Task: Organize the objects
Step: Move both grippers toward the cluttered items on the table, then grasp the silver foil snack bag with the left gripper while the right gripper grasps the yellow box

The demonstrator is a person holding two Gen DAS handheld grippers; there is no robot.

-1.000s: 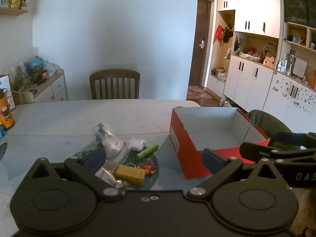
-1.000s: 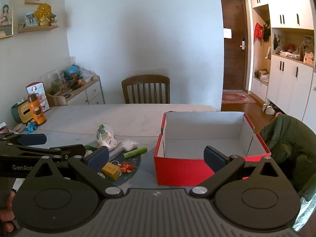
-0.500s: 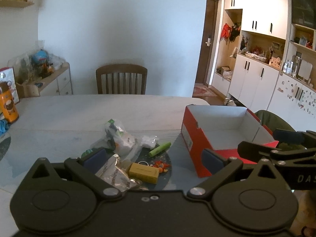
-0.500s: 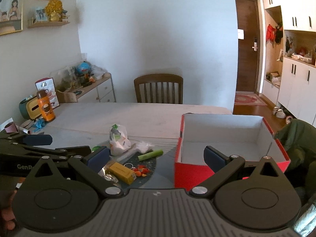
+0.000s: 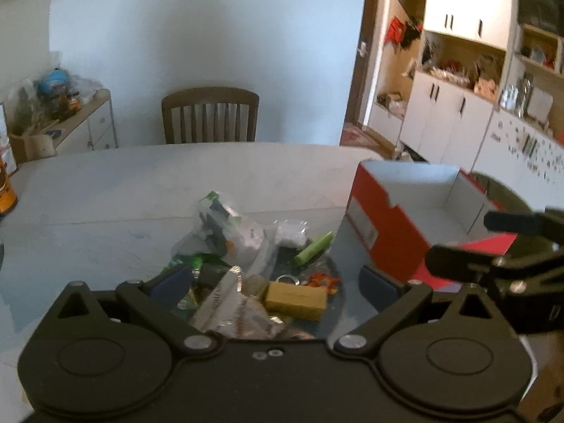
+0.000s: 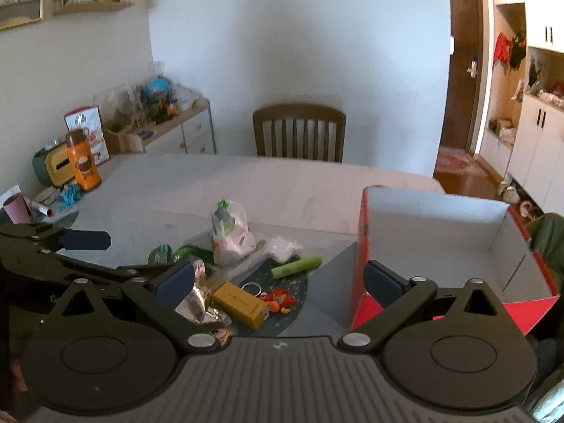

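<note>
Both grippers are held spread wide and empty above the table [image 5: 105,190]. A clutter pile, with a yellow box [image 5: 295,300] and foil packet [image 5: 234,312], is seen between the left gripper [image 5: 275,282] fingers; the red box [image 6: 447,246] lies right, behind the right gripper [image 6: 278,283].

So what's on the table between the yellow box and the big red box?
Only bare dark mat separates the yellow rectangular box from the red cardboard box, seen in the right wrist view.
</note>
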